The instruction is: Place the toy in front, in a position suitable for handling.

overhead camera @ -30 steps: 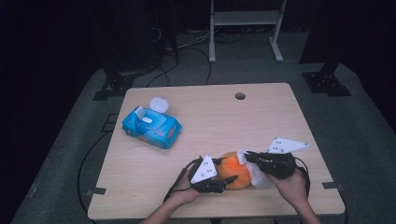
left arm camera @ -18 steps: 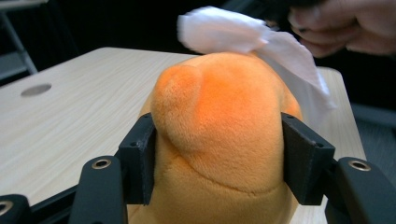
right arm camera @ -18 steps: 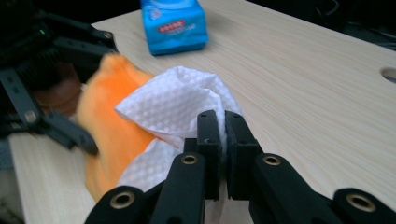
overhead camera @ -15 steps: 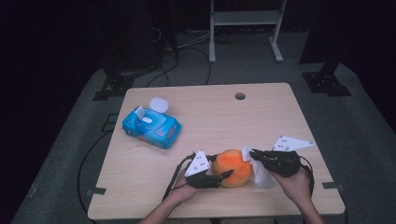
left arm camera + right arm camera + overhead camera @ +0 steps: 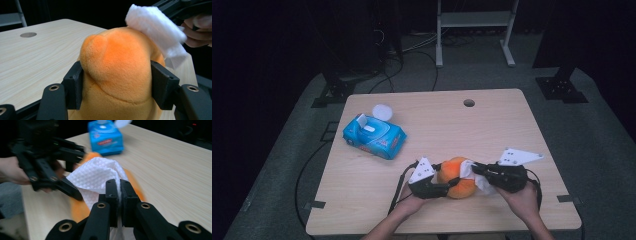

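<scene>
left gripper view: fuzzy orange plush toy (image 5: 117, 75) squeezed in left claw (image 5: 120, 87), dimpled.

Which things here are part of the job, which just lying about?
In use: orange plush toy, clamped by left gripper; white wipe, pinched in right gripper and laid on the toy.
Lying about: blue wipes pack, white lid.

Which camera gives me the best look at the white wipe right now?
The right gripper view: the white wipe sits close up, pinched between that gripper's shut jaws. The left gripper view shows it draped on the orange plush toy; the high view shows a small patch.
</scene>
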